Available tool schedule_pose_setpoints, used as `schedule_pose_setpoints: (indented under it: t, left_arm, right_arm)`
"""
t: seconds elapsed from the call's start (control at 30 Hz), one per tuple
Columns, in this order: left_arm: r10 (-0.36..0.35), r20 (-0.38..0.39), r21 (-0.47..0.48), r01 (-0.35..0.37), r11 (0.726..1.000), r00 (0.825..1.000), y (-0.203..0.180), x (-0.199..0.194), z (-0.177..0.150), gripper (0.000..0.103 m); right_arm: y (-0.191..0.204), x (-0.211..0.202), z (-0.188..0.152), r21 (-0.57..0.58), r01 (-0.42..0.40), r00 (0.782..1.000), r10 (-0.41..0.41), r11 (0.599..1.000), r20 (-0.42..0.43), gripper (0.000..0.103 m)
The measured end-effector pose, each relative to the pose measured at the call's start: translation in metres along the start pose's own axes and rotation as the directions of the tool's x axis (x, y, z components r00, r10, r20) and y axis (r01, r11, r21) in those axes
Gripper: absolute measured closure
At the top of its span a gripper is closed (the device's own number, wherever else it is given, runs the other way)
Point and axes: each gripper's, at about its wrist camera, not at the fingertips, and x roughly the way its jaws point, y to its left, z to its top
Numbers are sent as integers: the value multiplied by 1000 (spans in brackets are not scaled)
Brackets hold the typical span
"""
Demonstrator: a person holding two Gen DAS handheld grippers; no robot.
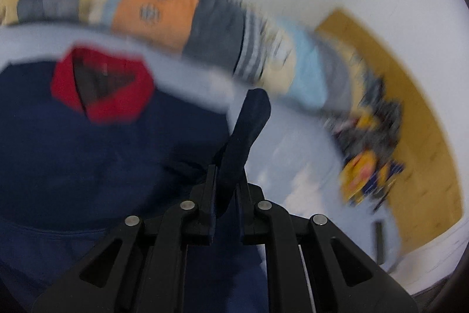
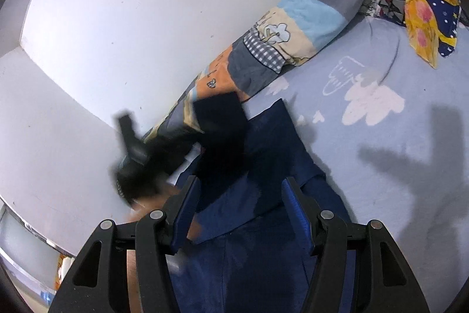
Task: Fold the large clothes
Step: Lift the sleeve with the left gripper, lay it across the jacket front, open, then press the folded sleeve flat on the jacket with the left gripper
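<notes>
The sleeve-fold seems in hand: the left gripper (image 1: 225,184) is clenched on a strip of the navy garment (image 1: 96,154), which lies spread on the bed sheet (image 2: 381,137) near the wall-side edge; the right gripper (image 2: 240,195) hovers over it with jaws apart, gripping nothing; next, I judge, lay the strip across the body and release; no containers visible.

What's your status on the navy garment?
Left gripper shut on navy red-collared garment. Right gripper open above it, empty. Patchwork quilt alongside, clear of the fold.
</notes>
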Motion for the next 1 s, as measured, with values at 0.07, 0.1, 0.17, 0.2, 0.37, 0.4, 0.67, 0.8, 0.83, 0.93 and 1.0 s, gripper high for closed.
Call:
schedule_pose_setpoints:
  t: [0.07,0.1,0.17,0.2,0.37,0.4,0.67,0.8,0.83,0.93,1.0]
  left_arm:
    - [50,-57,17,-49,999,997,2,28,-23,94]
    - [55,-115,15,-54,998,992,5,42,-36,86]
    - [45,-189,14,-44,999,981,2,54,-51,65]
    - [28,-179,27,-24,999,983,-2,48,-57,59]
    - [-108,-138,54,116,992,985,-4,-5,-58,49]
    - [-110,-123,61,119,991,986,2,-16,-53,46]
    - [200,43,43,-202,979,979,123,-93,-21,40]
    - [412,11,-143,-407,902,911,235,-111,-31,40]
    - [431,-34,-176,-430,886,902,257,-109,-36,42]
    - [329,-39,-226,-329,917,944,283,-116,-46,43]
    - [368,-50,-195,-370,908,929,268,-118,-41,43]
  right_arm:
    - [-2,-1,1,6,1,1000,-1,1000,-1,42]
    - [-2,0,1,5,3,1000,-3,1000,-3,42]
    - [-1,1,1,4,-1,1000,1,1000,-7,42]
    - [-1,1,1,5,-3,1000,3,1000,-6,42]
    - [-3,-3,5,6,4,1000,-4,1000,16,42]
    - [-5,-5,5,10,10,1000,-11,1000,22,42]
    - [-19,-9,9,67,32,999,-34,997,30,42]
    - [-19,-6,9,66,36,999,-37,997,25,42]
    - [-18,-5,9,62,37,999,-39,997,22,42]
    - [-17,-1,9,53,40,999,-41,998,10,42]
    - [-18,1,9,52,41,999,-41,998,4,42]
